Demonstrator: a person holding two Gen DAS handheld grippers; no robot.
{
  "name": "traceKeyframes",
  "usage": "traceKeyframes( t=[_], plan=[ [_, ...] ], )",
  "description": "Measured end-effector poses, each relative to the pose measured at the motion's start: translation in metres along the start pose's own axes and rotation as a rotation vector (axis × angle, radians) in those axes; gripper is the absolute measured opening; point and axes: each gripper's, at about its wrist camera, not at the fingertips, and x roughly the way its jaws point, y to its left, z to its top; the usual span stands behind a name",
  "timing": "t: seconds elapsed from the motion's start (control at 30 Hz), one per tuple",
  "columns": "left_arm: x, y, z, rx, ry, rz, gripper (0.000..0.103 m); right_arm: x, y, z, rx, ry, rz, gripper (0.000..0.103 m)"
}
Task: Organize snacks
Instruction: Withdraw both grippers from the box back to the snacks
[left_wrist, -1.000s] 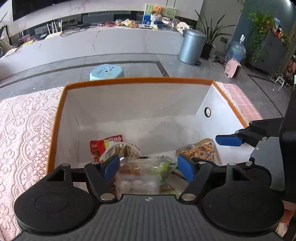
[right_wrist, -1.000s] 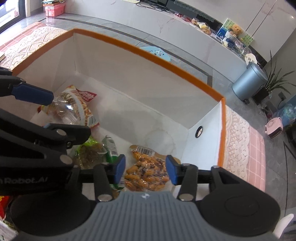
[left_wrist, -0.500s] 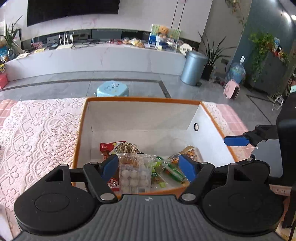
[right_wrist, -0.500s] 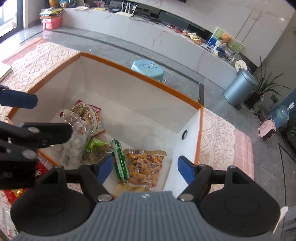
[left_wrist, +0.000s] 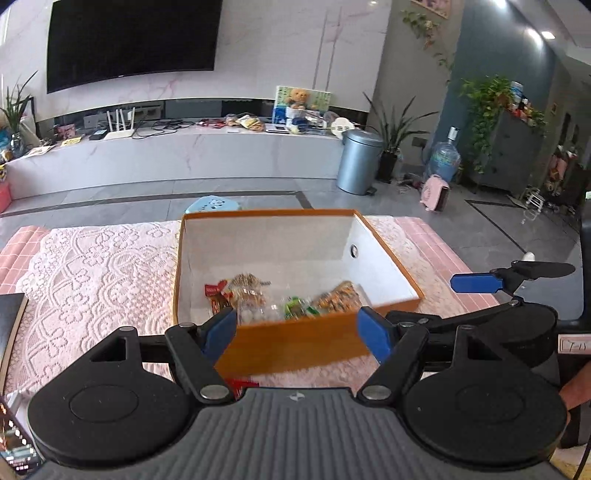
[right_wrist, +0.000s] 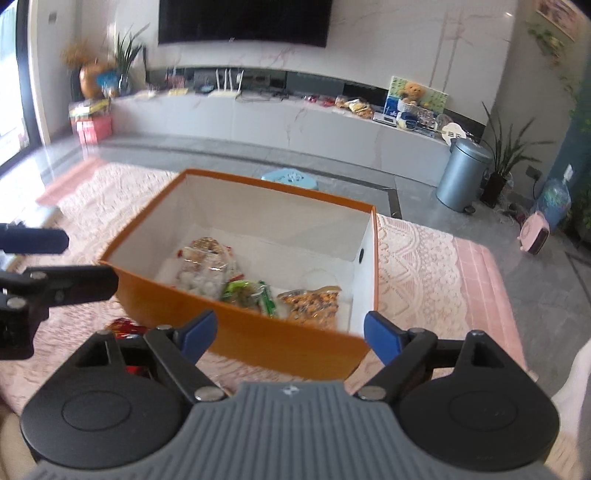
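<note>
step: between picks | left gripper jaws apart, empty | right gripper jaws opening, empty | snacks inside orange box | next: red packet at 9 o'clock of box

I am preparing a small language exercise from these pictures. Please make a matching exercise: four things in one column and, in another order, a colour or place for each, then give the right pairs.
Things:
1. box
2. nut packet
3. bin
4. stool

Descriptions:
A. grey metal, on the floor beside a potted plant
B. light blue, behind the box
C. orange outside, white inside
D. in the box, nearest its right wall

Pairs: 1-C, 2-D, 3-A, 4-B
</note>
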Motion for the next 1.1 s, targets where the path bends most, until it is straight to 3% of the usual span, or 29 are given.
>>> traceKeyframes(
  t=[0.27, 0.6, 0.9, 1.1],
  plan=[
    [-0.019, 0.005, -0.040, -0.006, 0.026, -0.032, 0.087, -0.025, 0.010, -0.057, 0.139, -0.022, 0.045, 0.085],
    [-0.023, 0.012, -0.087, 0.026, 0.084, -0.050, 0.087, -0.039, 0.033, -0.117, 0.145, -0.073, 0.032, 0.085],
    [-0.015, 0.038, -0.114, 0.003, 0.239, -0.050, 0.087, -0.017, 0.056, -0.143, 0.099, -0.002, 0.066, 0.085],
    [-0.005, 0.046, -0.124, 0.013, 0.284, -0.015, 0.087, 0.002, 0.073, -0.157, 0.043, 0.067, 0.088, 0.084]
  ],
)
